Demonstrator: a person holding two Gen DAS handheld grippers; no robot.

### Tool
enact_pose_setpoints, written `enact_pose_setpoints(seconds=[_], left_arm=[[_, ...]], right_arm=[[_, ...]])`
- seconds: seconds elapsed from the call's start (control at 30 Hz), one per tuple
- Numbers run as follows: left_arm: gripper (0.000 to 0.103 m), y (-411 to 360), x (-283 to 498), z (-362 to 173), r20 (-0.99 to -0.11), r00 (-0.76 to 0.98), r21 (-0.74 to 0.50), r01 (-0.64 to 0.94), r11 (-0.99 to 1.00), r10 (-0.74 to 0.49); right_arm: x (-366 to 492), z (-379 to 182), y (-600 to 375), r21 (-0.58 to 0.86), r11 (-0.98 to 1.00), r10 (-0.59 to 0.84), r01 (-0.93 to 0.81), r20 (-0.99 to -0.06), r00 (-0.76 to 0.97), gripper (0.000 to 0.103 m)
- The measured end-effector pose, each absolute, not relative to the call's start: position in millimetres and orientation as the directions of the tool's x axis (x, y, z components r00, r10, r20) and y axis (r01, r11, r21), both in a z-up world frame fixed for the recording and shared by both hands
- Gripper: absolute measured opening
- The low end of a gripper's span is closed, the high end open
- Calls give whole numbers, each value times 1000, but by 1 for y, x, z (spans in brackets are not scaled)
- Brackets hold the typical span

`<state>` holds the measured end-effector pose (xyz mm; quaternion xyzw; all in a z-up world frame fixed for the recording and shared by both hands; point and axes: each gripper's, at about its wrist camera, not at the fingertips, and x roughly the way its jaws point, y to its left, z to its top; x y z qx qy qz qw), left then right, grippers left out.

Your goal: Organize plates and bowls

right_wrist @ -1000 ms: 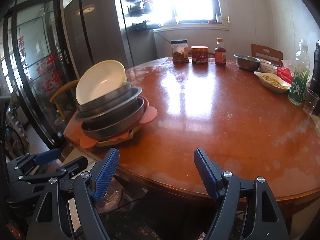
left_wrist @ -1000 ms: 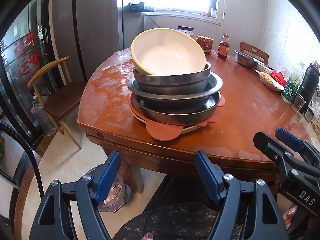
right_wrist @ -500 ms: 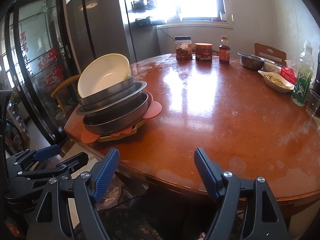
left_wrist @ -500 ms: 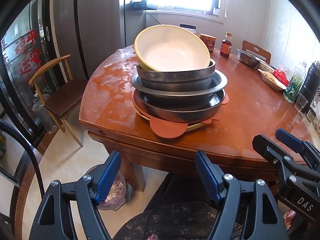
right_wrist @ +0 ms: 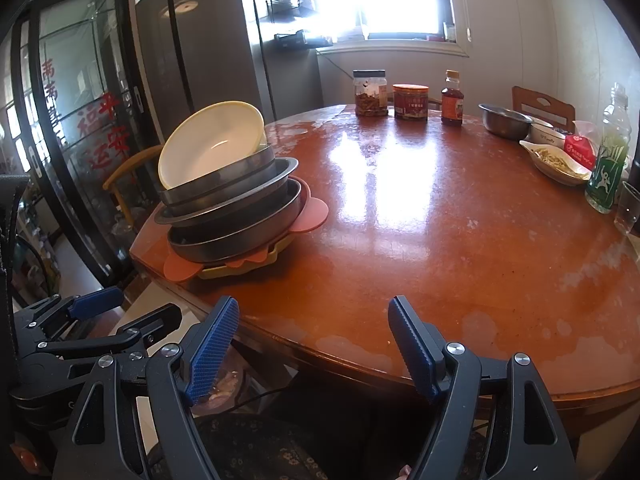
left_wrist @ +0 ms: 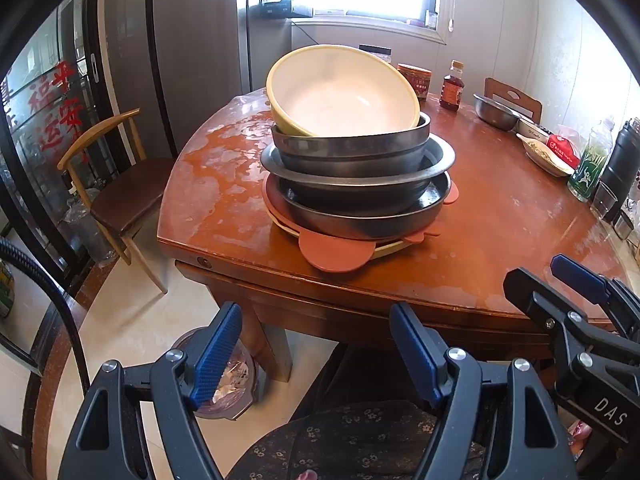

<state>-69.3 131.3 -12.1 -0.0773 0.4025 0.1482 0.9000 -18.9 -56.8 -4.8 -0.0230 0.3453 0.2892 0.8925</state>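
Note:
A stack of dishes stands near the table's left corner. On top a cream bowl with a yellow outside (left_wrist: 344, 92) (right_wrist: 212, 148) leans tilted. Under it sit three nested metal bowls (left_wrist: 356, 168) (right_wrist: 236, 204), then a pink plate with round tabs (left_wrist: 332, 250) (right_wrist: 308, 214) and a yellow plate (right_wrist: 244, 266). My left gripper (left_wrist: 316, 344) hangs open below the table's edge, short of the stack, nothing between its fingers. My right gripper (right_wrist: 312, 340) is open too, over the table's near rim, to the right of the stack. Each gripper shows in the other's view.
The round wooden table (right_wrist: 420, 220) carries two jars (right_wrist: 370, 94), a sauce bottle (right_wrist: 452, 100), a steel bowl (right_wrist: 506, 120), a dish of food (right_wrist: 556, 162), a green bottle (right_wrist: 608, 160) and a glass. A wooden chair (left_wrist: 116, 188) stands left. A person's patterned lap lies below.
The stack has come slightly closer and lower in both views over the earlier frames; the dishes themselves have not shifted. Both grippers keep the same opening.

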Motion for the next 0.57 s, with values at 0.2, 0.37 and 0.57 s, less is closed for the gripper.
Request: enact_pose_setpoints(seconds=[0.2,0.37,0.57], left_arm=[[76,132,-69,-13,-750,628,-16,-329,944,206],[76,135,-68,-15,-755,621,-11,-332,943,210],[76,140,-68,-17,-756,623,-12,-322,947,202]], right_arm=[[-19,-6,-57,158,834,498,-529,-630,596,78],[-19,-7,-56,157,833,497,-531,-635,591,78],[-17,-8,-55,157,836,491,-526,-641,590,78]])
